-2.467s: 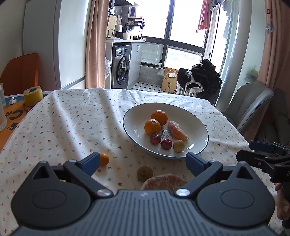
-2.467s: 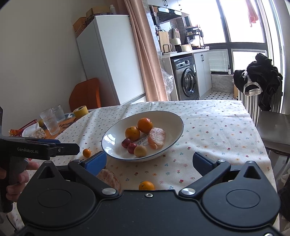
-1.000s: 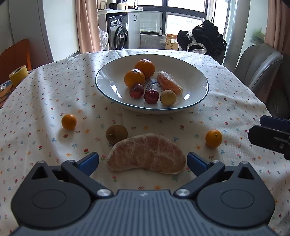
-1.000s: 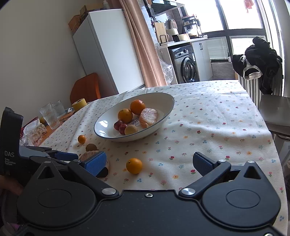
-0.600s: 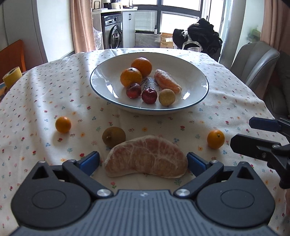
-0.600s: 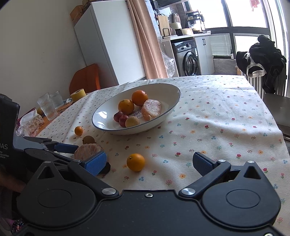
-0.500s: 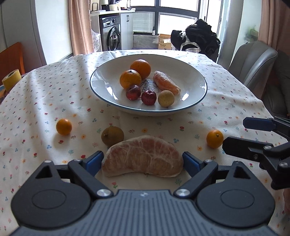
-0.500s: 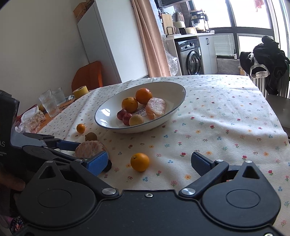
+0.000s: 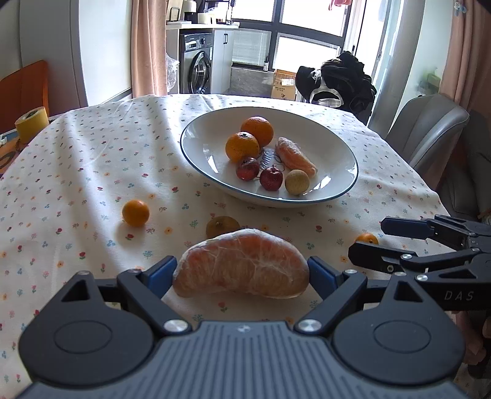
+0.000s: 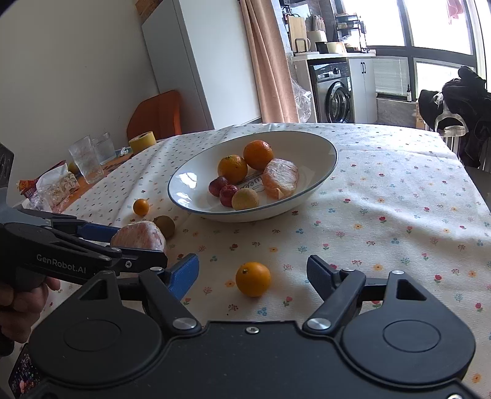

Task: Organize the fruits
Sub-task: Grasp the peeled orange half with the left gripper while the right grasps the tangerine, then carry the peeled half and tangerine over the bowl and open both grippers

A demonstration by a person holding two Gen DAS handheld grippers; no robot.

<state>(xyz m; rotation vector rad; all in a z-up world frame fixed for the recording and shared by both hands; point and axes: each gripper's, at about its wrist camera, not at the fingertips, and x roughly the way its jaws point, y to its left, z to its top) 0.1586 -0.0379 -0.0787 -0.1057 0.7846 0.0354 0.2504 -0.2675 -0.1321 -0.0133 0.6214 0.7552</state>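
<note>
Pomelo segment (image 9: pixel 242 264) clamped in left gripper (image 9: pixel 242 274), lifted off tablecloth (image 9: pixel 92 159).

Bright window (image 9: pixel 302 21), washing machine (image 9: pixel 196 72) (steel-grey), curtain (image 9: pixel 148 46)

The right gripper (image 10: pixel 252 273) stands spread wide, a small orange (image 10: pixel 253 278) lying between its fingers on the flowered tabletop (image 10: pixel 383 214), untouched. At left, the left gripper (image 10: pixel 122 242) holds a peeled pomelo segment (image 10: pixel 139 235), a brown fruit (image 10: pixel 164 226) just beyond it. The white bowl (image 10: pixel 325 165) carries two oranges, two red fruits, a pale round one and another segment.
</note>
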